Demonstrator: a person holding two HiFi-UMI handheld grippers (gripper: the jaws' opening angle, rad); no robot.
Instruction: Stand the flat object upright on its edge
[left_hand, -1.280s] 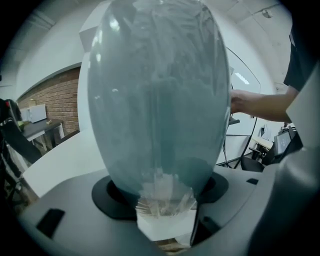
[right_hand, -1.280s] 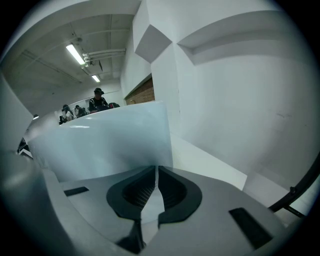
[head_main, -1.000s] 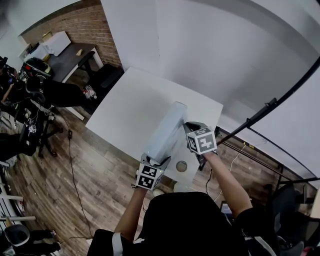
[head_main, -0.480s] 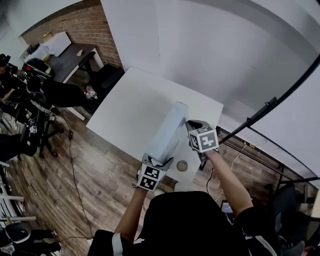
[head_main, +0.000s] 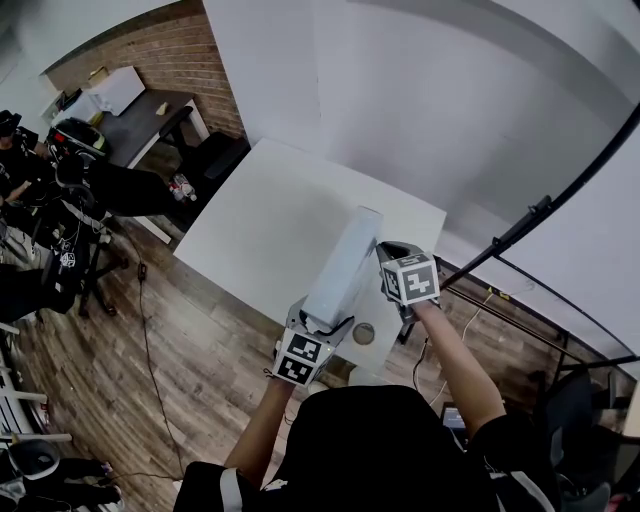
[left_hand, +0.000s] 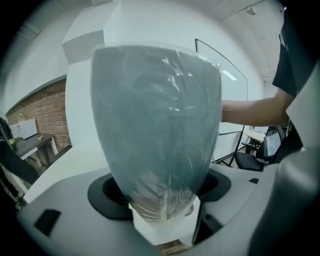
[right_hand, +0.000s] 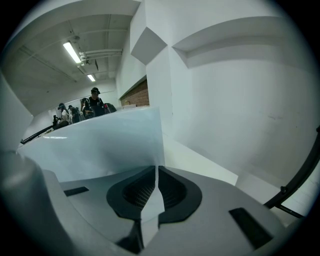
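The flat object (head_main: 343, 268) looks to stand on its long edge on the worktop (head_main: 262, 215), running from 7 o'clock to 1 o'clock. Our left tool (head_main: 318, 322), at the 7 o'clock end, is opening with the wrapped end between its jaws. Our right tool (head_main: 384, 256), at 3 o'clock, is closed on a thin edge. We should hold that pinch steady, draw the left tool straight back, and watch for lean.

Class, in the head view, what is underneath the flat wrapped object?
The white table lies under the flat wrapped object, with a small round item beside its near end. The tabletop strip directly beneath is covered, so whether the object touches it cannot be told.
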